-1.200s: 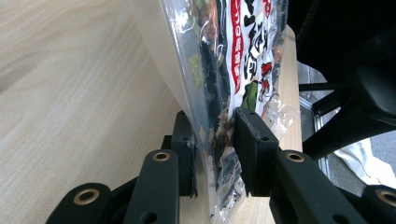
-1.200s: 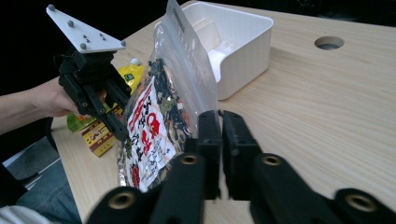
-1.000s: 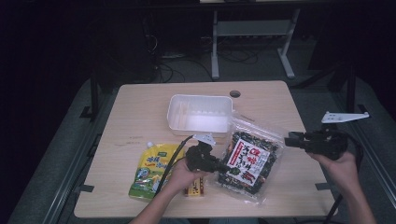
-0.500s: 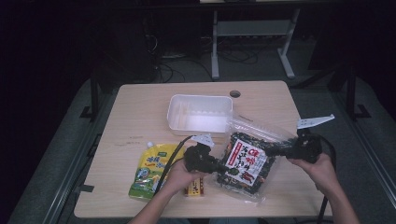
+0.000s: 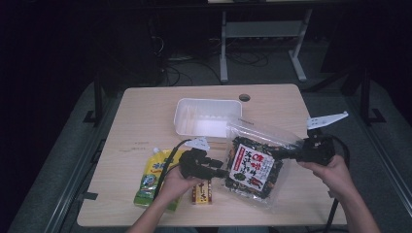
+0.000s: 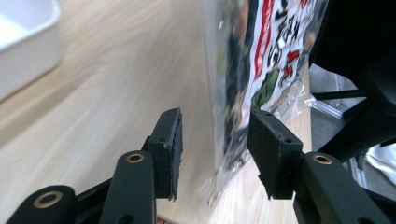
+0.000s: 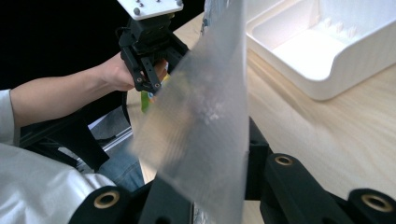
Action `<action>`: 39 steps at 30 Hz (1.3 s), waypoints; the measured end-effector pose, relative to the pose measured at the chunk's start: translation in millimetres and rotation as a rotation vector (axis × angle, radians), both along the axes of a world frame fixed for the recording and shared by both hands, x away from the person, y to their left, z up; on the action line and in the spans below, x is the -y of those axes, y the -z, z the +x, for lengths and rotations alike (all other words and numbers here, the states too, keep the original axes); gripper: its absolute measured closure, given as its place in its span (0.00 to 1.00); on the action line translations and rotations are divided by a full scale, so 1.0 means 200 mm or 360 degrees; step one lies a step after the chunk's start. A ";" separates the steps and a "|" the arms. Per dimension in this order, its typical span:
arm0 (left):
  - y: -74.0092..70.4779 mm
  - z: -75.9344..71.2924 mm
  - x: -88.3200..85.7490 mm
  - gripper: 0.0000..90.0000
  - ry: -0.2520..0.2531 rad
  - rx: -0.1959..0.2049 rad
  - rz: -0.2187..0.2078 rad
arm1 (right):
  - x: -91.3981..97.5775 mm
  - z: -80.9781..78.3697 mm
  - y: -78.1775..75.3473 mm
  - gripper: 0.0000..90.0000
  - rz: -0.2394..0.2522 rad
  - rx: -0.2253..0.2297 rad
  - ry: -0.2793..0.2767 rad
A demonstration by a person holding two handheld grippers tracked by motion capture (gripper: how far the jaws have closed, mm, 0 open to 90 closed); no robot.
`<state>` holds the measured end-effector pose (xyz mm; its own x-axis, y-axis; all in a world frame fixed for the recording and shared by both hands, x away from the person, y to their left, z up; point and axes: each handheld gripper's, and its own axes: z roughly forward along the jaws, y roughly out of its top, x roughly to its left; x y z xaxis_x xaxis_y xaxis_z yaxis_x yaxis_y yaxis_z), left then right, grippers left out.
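Since a second ago: right claw (image 5: 284, 153) come in from 3 o'clock to the bag's (image 5: 255, 167) clear top edge, jaws just closing, now pinching that film. Left claw (image 5: 224, 171) at the bag's 9 o'clock edge, jaws just opening, now parted with the seam between the pads (image 6: 173, 140) but not pressed. Bag lifted and tilted at the right side, lower end resting on the worktop (image 5: 145, 121).

At 12 o'clock of the bag, a white tray (image 5: 187, 119), just beside it. At 9 o'clock, behind the left hand (image 5: 177, 182), a green pouch (image 5: 150, 177) and a small yellow box (image 5: 201, 194), both flat on the wood. Pale wooden worktop with a cable hole (image 5: 244, 97) near its far edge. Beyond it, dark room, grey floor, cables and a metal stand (image 5: 262, 43).
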<state>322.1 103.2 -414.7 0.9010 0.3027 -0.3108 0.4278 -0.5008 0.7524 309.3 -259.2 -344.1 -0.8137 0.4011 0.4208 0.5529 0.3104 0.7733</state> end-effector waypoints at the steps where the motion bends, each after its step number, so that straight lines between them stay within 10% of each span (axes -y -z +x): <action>1: -0.01 0.00 -0.02 0.60 -0.0011 0.0006 0.0004 | 0.00 0.00 -0.01 0.87 0.0003 0.0004 0.0006; 39: 0.01 -0.17 -0.48 0.41 -0.0288 0.0143 0.0168 | -0.33 0.27 -0.39 0.87 -0.0285 0.0391 0.0178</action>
